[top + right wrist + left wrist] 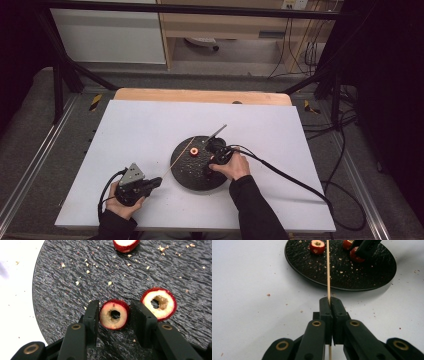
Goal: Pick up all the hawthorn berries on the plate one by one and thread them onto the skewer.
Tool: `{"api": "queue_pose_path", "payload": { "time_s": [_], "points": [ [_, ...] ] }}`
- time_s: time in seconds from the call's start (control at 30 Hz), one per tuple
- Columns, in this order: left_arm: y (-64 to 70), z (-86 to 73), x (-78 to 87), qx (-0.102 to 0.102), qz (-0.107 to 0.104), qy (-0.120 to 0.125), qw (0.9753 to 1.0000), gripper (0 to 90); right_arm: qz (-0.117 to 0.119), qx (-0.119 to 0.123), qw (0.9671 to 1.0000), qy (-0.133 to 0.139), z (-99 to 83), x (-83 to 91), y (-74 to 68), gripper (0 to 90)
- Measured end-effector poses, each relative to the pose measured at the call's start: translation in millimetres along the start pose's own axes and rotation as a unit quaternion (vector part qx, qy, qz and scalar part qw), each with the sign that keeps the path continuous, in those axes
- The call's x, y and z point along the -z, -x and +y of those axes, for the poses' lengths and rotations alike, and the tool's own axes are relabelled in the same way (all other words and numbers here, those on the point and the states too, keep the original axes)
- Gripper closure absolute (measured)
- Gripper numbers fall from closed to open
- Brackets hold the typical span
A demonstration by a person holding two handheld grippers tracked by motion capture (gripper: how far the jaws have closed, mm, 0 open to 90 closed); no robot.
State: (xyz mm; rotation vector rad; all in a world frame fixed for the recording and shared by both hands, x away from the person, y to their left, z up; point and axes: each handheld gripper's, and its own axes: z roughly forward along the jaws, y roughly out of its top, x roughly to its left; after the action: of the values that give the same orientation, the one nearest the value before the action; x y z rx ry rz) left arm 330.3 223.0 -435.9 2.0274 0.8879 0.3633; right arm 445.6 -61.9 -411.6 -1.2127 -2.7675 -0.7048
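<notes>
A black round plate (186, 170) lies in the middle of the white board. On it are red cored fruit slices: one (193, 150) at its far left, also in the left gripper view (317, 246). My left gripper (156, 181) (330, 300) is shut on a thin wooden skewer (328, 270) that points over the plate. My right gripper (210, 164) (113, 307) is low over the plate, its jaws pressed against both sides of one slice (110, 321). A second cored slice (160, 303) lies just right of it, and a third (125, 245) farther off.
A metal tool (218, 132) rests across the plate's far rim. Crumbs are scattered over the plate (62, 290) and the white board (140, 130). The wooden table edge (200, 95) runs behind the board. A black cable (295, 180) trails right from the right gripper.
</notes>
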Motion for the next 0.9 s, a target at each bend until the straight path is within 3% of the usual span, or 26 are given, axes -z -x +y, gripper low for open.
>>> {"api": "queue_pose_path", "payload": {
  "time_s": [0.07,0.13,0.37,0.6,0.9],
  "points": [
    [0.0,0.1,0.0,-0.001,0.0,0.0,1.0,88.2,0.003,-0.013,0.9999,-0.002,0.9,-0.1,-0.6,60.4],
    [0.1,0.0,0.1,0.0,0.0,0.0,1.0,88.2,0.001,-0.003,1.0,-0.004,0.4,0.0,1.3,60.6],
    [0.3,0.2,0.5,-0.001,0.0,0.002,1.0,88.2,0.009,-0.014,0.9998,-0.005,1.2,2.9,0.4,61.6],
    [1.0,0.3,0.3,-0.002,0.0,0.002,1.0,88.2,0.021,-0.017,0.9996,0.01,1.3,16.2,-0.1,62.0],
    [1.7,0.5,1.1,-0.002,0.0,0.007,1.0,88.2,0.019,-0.019,0.9995,0.018,0.6,31.4,0.6,62.3]
  ]
}}
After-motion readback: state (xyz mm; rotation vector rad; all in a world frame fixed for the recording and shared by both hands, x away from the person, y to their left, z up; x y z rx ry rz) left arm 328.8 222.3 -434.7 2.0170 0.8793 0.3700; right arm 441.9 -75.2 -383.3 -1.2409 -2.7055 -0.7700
